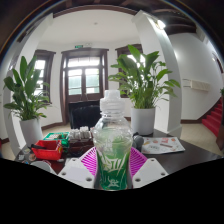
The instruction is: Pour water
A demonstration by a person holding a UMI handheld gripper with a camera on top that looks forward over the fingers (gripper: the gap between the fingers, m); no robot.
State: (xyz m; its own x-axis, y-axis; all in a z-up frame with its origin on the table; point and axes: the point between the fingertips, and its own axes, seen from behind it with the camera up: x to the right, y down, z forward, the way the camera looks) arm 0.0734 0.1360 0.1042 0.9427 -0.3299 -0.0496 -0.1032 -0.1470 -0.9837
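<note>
A clear plastic bottle (112, 140) with a white cap and a green label stands upright between my gripper's (112, 165) two fingers. Both magenta pads (90, 160) press against its sides, so the gripper is shut on the bottle. The bottle's base is hidden below the fingers. I cannot make out a cup or other vessel for the water.
A dark table (190, 152) lies beyond the fingers, with papers (162, 145) to the right and red and green items (50, 145) to the left. Two potted plants (143, 85) (28, 95) stand behind, before a wooden door (82, 75).
</note>
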